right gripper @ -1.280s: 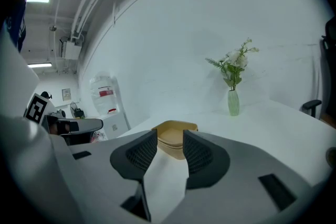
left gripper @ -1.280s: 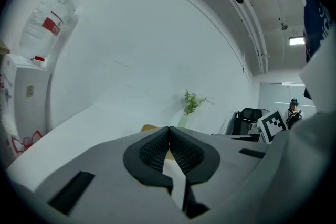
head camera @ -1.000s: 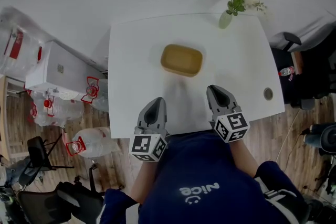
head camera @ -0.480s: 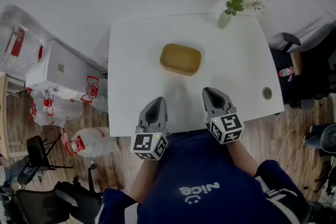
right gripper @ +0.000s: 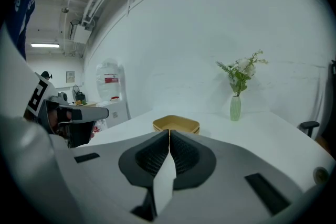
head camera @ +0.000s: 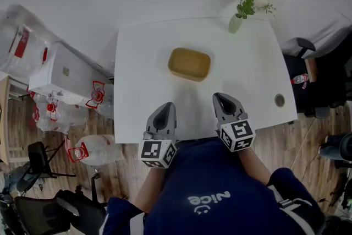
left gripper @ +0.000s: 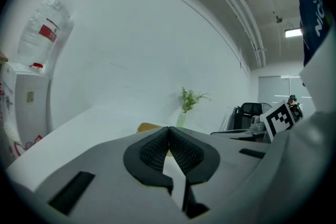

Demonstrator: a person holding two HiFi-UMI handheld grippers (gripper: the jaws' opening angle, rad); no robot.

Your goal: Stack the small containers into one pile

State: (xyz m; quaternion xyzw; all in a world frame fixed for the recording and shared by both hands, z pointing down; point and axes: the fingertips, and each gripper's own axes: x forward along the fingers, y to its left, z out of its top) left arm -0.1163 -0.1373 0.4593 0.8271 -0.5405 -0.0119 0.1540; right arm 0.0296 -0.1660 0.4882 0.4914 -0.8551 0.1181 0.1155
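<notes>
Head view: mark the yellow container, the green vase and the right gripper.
yellow container [head camera: 190, 63], head view, bare inner floor.
green vase [head camera: 235, 23], head view, middle of its body.
right gripper [head camera: 219, 98], head view, tip of the shut jaws.

The person's shirt [head camera: 212, 187] reads "nice", upside down.

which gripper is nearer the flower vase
The right gripper: it is on the vase side of the table, while the left gripper is farther across.
</notes>
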